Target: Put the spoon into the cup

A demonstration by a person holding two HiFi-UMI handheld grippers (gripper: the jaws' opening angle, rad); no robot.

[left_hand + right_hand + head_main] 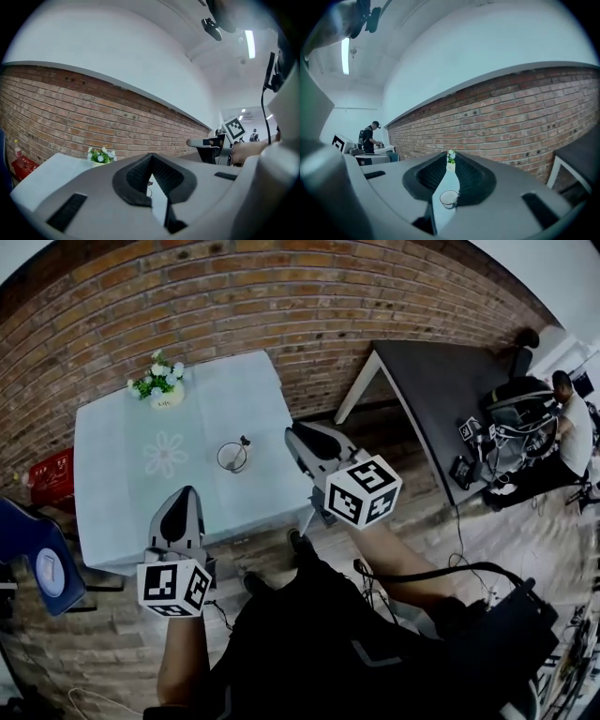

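A clear glass cup (232, 457) stands near the middle of the pale-clothed table (122, 521). A dark spoon handle (244, 441) sticks up from its rim. My right gripper (292, 433) hovers above the table's right edge, just right of the cup. Its jaws stand a narrow gap apart with nothing between them. Through that gap in the right gripper view (451, 157) I see the cup (449, 198) well beyond the jaws. My left gripper (186, 495) is over the table's near edge, tips together and holding nothing (151, 157).
A white pot of flowers (161, 386) sits at the table's far corner. A brick wall runs behind. A dark table (441, 390) stands to the right with a seated person (567, 432) beyond it. A red object (52, 474) and a blue chair (37, 554) are on the left.
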